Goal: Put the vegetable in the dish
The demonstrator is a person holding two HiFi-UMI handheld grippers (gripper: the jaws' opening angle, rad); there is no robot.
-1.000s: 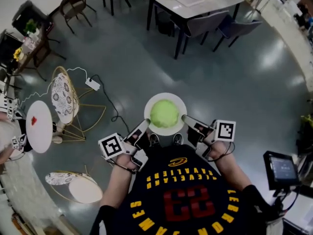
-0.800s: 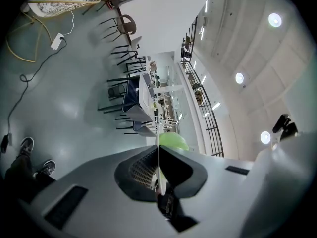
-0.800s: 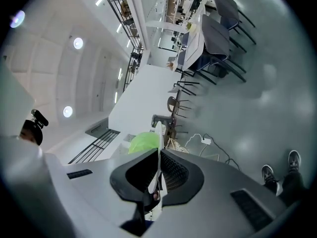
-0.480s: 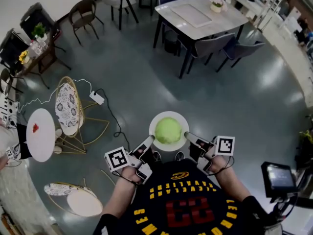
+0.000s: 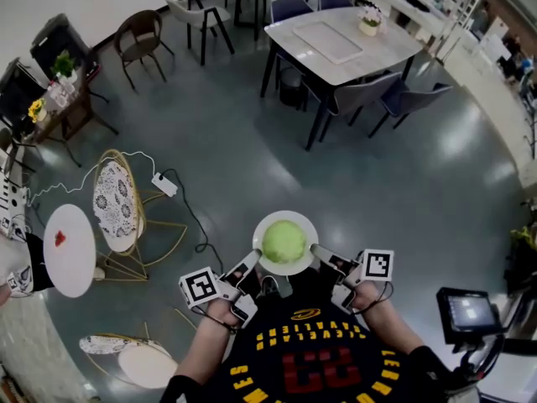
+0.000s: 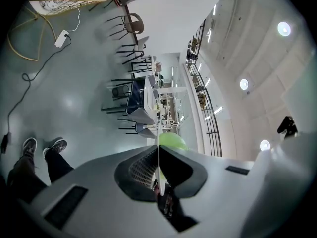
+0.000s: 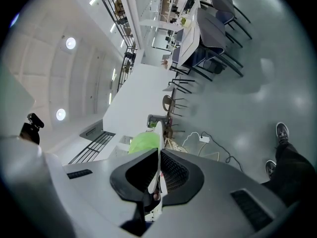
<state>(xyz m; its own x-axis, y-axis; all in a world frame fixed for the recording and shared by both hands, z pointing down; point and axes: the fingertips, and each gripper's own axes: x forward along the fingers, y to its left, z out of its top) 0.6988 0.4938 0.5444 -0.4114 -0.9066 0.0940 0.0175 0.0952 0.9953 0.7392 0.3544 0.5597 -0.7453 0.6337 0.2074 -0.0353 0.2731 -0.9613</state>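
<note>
One round, pale green leafy vegetable (image 5: 284,242) already sits in the middle of one round white dish (image 5: 285,218), which is held in the air above a glossy grey floor (image 5: 252,141). I have two grippers on it. My left gripper (image 5: 249,264) pinches the dish's left rim and my right gripper (image 5: 324,254) pinches the opposite rim, each with its jaws pressed onto the thin edge. I judge the vegetable light, fairly firm and likely to roll. The dish looks stiff, smooth and breakable, so it is best gripped at opposite rims and kept level.
</note>
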